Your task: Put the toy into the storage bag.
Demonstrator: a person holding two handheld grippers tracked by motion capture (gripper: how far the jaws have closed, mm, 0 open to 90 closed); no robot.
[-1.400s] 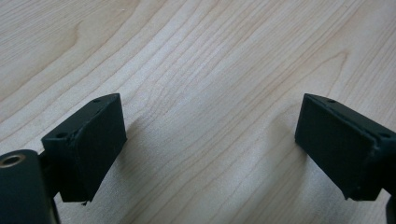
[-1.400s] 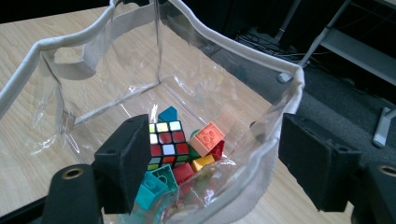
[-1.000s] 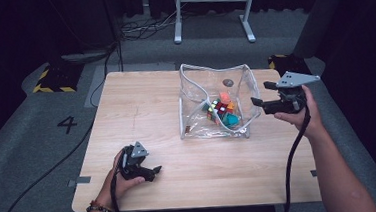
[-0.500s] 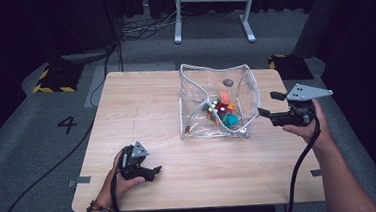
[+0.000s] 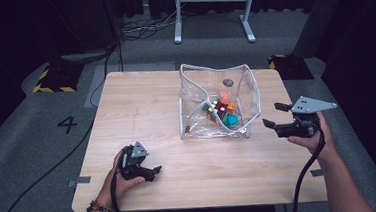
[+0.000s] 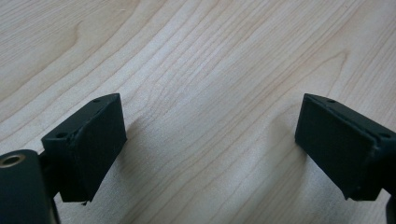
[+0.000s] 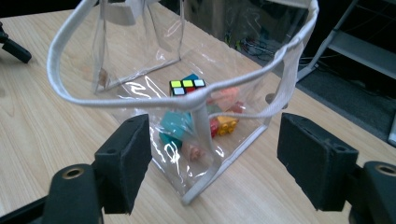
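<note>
Dark curtains and grey carpet surround a pale wooden table point(image 5: 167, 117) that stands in the middle of the room. On the floor at the far left lies a yellow-and-black striped mat point(image 5: 53, 79), with a white number 4 point(image 5: 69, 124) marked on the carpet nearer the table. At the table's near left part, the left gripper point(image 5: 153, 170) lies low on the wood in the person's left hand point(image 5: 122, 180); its own view shows the two black jaws well apart over bare wood grain, with nothing between them. Right of centre stands an open, clear plastic pouch with white trim point(image 5: 219, 104), upright, its mouth facing up. Inside, at its bottom, lie a small multicoloured puzzle cube point(image 7: 187, 87), a teal plastic block point(image 7: 173, 127) and some orange and red toy bricks point(image 7: 226, 122). Just right of the pouch, off the table's right edge, the right gripper point(image 5: 273, 115) is held in the person's right hand point(image 5: 312, 136), pointing at the pouch's near right corner. Its jaws stand wide apart, holding nothing, and frame that corner seam without touching it.
</note>
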